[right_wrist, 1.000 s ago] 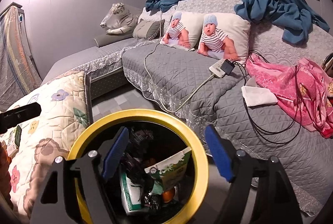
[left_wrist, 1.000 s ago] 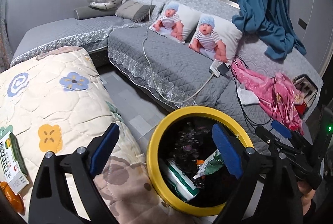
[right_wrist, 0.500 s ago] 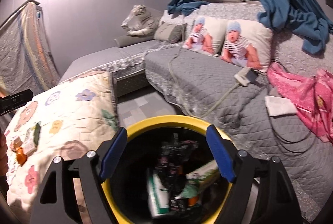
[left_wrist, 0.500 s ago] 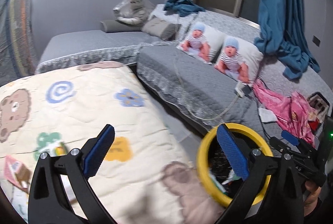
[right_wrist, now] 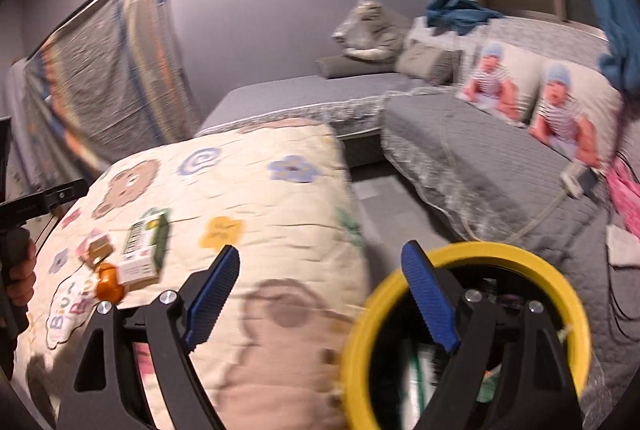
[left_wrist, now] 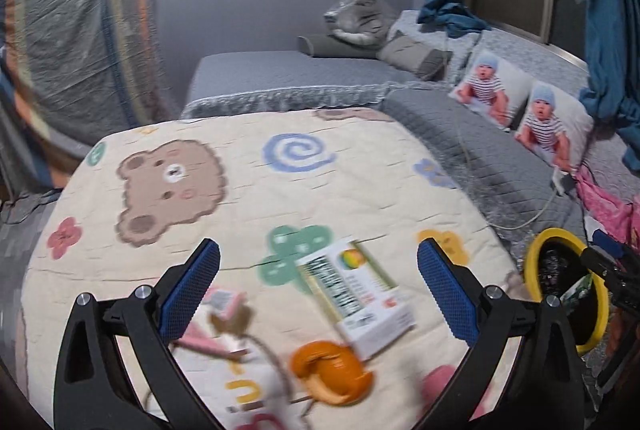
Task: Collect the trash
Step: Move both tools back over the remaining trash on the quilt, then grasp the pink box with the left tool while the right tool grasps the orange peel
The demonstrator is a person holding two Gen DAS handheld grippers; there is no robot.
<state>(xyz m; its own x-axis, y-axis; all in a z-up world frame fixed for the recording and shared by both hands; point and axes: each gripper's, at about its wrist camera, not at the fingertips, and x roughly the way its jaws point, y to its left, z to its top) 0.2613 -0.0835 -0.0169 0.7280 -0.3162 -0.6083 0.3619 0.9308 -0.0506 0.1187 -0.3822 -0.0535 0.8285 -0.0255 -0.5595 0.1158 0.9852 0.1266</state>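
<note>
Left gripper [left_wrist: 318, 286] is hanging wide apart over the quilt [left_wrist: 248, 190], framing the white carton [left_wrist: 356, 298], orange peel [left_wrist: 330, 374] at six o'clock. Right gripper [right_wrist: 320, 296], spread and holding nothing, is hovering by the yellow bin [right_wrist: 556, 282] at four o'clock, ready to receive.

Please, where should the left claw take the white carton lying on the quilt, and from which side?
Probably from above, across the short width of the white carton: it lies flat on the quilt, long axis diagonal, so turn the open left claw to straddle its long edges.
</note>
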